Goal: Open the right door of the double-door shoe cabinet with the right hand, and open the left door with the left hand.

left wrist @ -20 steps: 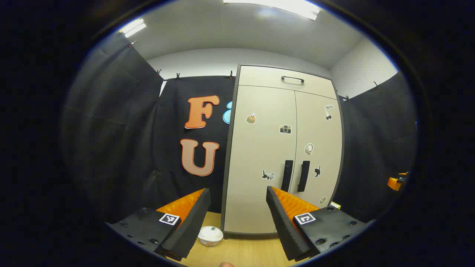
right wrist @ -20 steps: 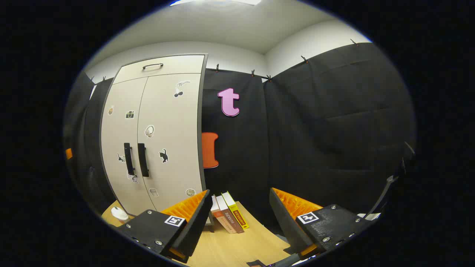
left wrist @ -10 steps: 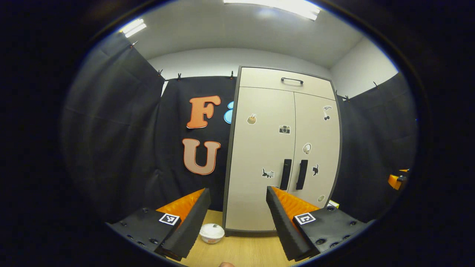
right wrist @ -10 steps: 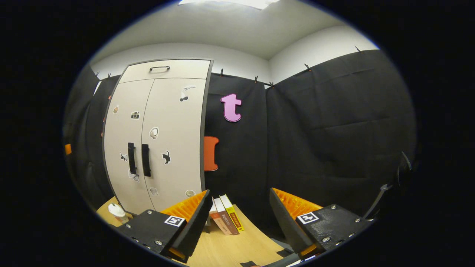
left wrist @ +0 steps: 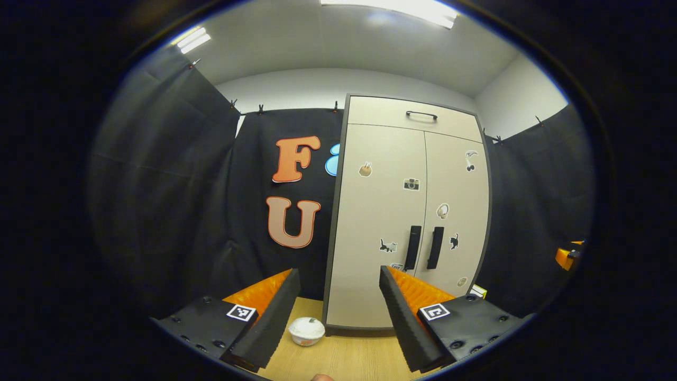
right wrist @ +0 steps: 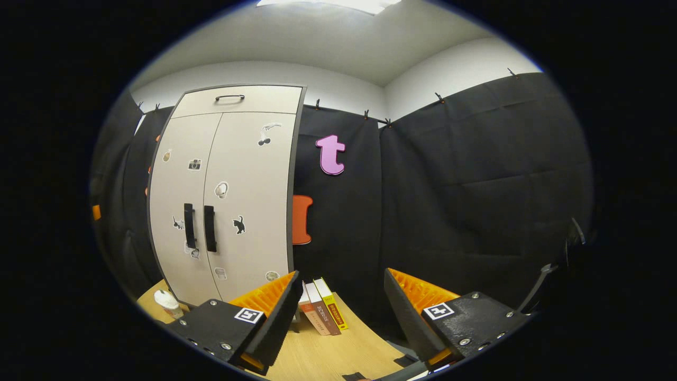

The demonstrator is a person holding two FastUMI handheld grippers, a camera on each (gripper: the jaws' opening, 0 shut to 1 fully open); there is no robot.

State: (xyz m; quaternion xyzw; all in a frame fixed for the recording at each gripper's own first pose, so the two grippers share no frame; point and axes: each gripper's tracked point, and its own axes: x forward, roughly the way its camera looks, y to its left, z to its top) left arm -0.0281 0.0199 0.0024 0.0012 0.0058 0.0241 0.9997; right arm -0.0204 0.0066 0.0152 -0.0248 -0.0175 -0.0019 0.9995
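Ahead of both spread, empty claws (left claw (left wrist: 338, 317), right claw (right wrist: 341, 317)), the closed shoe cabinet (left wrist: 407, 211) is seen slightly shifted rightward since earlier, its handles (left wrist: 424, 247) not yet reached.

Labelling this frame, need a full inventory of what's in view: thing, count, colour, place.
shoe cabinet: 1, cream with dark frame, against the back wall, both doors shut
door handles: 2, black, upright, either side of the centre seam
top handle: 1, black, top panel
stickers: several, on both doors
bowl: 1, white, wooden floor left of the cabinet base
books: 3, leaning right of the cabinet
left gripper: 1, open, short of the cabinet
right gripper: 1, open, aimed right of the cabinet
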